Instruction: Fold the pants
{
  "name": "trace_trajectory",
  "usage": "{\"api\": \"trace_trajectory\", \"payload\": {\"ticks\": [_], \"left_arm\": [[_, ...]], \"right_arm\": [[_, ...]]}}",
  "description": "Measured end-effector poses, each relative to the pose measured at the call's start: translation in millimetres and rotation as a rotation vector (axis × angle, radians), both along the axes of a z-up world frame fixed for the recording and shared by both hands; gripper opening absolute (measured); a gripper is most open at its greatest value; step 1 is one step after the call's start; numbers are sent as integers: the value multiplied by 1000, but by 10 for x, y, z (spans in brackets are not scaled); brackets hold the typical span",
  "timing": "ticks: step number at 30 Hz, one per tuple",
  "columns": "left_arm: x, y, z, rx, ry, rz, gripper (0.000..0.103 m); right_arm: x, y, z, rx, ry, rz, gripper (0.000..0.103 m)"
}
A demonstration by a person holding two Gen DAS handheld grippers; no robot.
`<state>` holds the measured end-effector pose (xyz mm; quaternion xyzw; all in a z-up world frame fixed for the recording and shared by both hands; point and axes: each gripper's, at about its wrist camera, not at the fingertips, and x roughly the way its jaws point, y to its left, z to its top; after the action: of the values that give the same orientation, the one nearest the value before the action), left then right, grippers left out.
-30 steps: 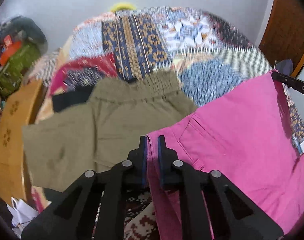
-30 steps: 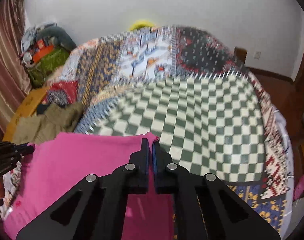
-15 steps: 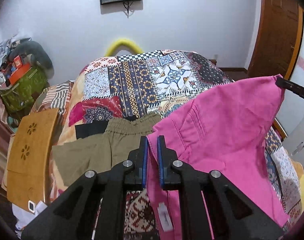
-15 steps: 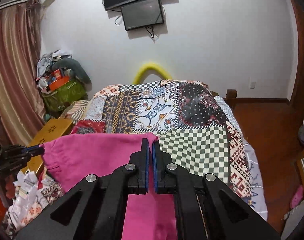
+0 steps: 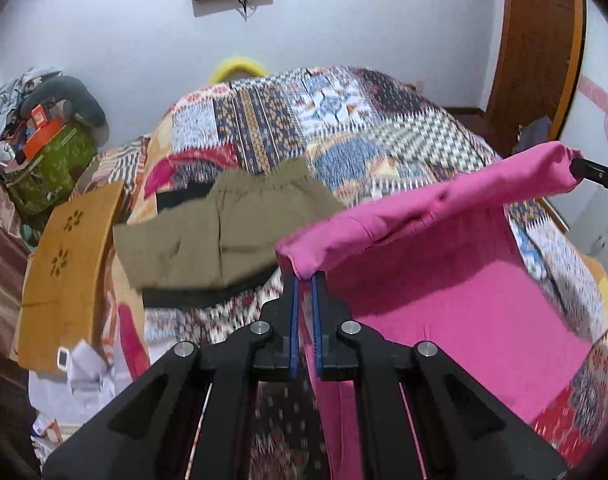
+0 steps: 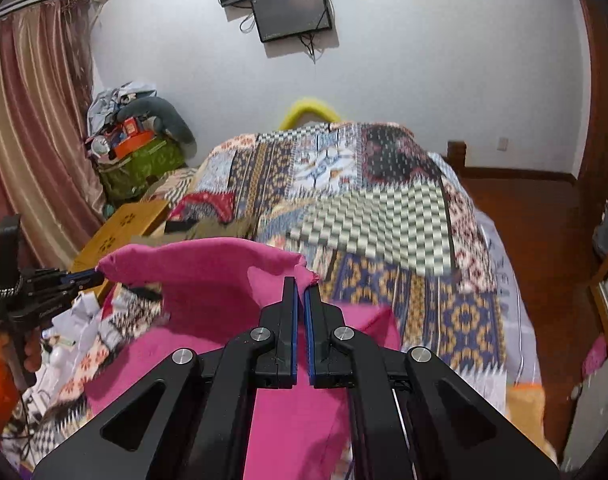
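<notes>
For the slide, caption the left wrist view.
Left gripper and right gripper hold pink pants stretched above a quilt, olive shorts alongside.

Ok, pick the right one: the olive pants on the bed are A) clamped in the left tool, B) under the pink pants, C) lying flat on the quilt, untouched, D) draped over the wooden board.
C: the olive pants lie spread on the quilt, clear of both tools, which are shut on the pink pants instead.
</notes>
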<state>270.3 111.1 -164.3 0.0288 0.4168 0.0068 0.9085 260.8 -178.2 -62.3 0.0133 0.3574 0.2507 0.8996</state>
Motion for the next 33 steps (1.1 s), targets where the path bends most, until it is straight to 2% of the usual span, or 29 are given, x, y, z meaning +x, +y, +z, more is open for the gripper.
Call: {"api": "trace_trajectory", "payload": {"ticks": [3,8,13,18,23,24,26,28,30,33], "left_arm": [[-176,-20,-170,-15,35,0,4],[-386,-73,-514,-25,123,0,2],[-559,-24,-678,-34,170,9,1],[-698,90,-610,-12,158,26,2],[-727,133,-419,32,121,33,6],[-719,130,-389,36,116,29,9],[-699,81,-289,51,102,15,22],[-684,16,-202,55,80,-5,50],[-669,-66,-125,58,56,-36,65],[-604,-231,-91,88,51,-85,78]], "right_arm": [[-212,-40,-163,-18,27,-3,3],[-475,-115,-603,-39,132,-4,3],[-683,-191,-903,-90,192,-15,3],[-798,-337,-1014,-117,225,-56,4],[-935,-460,-891,-157,204,-71,4],[-957,-467,-852,-160,194,-69,5],[-987,-454,-756,-171,171,-63,9],[-1022,-428,-628,-175,134,-53,20],[-1023,-370,-547,-169,109,-44,44],[-1017,-226,-450,-176,71,-24,61]]}}
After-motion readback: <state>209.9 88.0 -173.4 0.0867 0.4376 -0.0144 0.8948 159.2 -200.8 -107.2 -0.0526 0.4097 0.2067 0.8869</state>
